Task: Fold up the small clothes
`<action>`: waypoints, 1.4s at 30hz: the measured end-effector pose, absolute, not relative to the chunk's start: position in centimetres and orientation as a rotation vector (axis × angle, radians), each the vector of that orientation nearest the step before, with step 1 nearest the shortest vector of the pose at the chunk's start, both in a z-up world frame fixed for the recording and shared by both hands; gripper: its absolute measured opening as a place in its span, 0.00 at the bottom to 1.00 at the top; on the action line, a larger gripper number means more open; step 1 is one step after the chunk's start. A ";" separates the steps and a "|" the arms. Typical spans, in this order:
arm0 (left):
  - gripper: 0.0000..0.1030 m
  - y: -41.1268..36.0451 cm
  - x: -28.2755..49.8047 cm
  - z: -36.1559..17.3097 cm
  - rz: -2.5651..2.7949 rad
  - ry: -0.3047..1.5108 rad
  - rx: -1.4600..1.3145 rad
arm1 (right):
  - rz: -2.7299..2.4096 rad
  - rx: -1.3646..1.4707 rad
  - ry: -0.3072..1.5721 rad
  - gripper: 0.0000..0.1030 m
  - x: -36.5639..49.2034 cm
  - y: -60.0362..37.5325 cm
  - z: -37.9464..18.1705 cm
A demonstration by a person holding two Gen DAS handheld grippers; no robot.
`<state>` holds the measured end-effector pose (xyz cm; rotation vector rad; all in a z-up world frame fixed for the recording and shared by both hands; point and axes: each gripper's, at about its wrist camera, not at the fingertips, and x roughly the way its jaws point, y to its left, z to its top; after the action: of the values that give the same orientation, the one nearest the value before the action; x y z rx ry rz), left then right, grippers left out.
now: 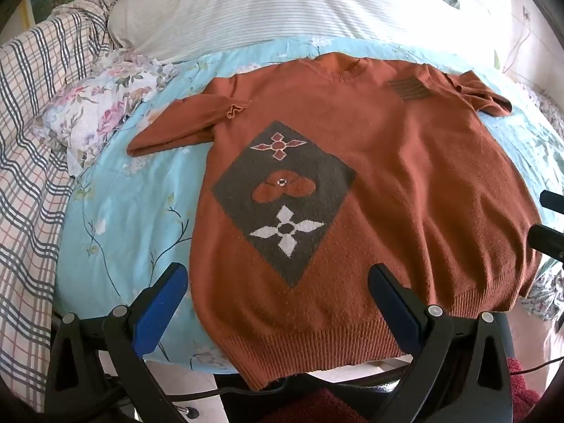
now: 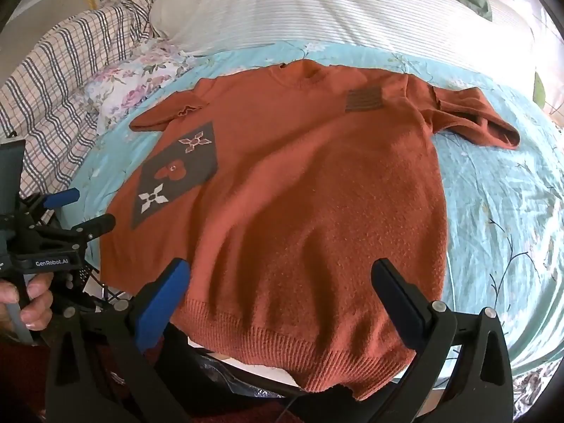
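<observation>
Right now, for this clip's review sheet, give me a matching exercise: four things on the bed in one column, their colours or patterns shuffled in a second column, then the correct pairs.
Things:
1. sweater
2. diamond patch on the sweater front
3. bedsheet under the sweater
4. pillow beyond the collar

Colours or patterns:
A. light blue with a flower print
B. rust orange
C. white with fine stripes
D. dark grey with flower shapes

Pairs: 1-B, 2-D, 3-A, 4-C
</observation>
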<state>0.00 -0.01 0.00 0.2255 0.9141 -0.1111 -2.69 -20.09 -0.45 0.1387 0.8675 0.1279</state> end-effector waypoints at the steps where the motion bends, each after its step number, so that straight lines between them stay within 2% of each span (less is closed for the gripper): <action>1: 0.99 0.0 0.0 0.0 -0.112 0.914 0.225 | 0.128 0.138 0.867 1.00 -2.6 -20.0 -0.4; 17: 0.99 0.1 0.0 -0.3 -0.112 0.918 0.226 | 0.137 0.137 0.856 1.00 -2.8 -19.6 -0.1; 25: 0.99 -0.1 0.3 -0.3 -0.114 0.923 0.225 | 0.131 0.127 0.916 1.00 -2.7 -19.5 -0.2; 42: 0.99 -0.5 0.4 -0.6 -0.121 0.910 0.221 | 0.130 0.093 0.837 1.00 -2.7 -19.0 -0.6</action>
<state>0.38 -0.49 -0.55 0.2211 0.9105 -0.1206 -2.66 -18.97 -0.60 0.0932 0.8369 0.1297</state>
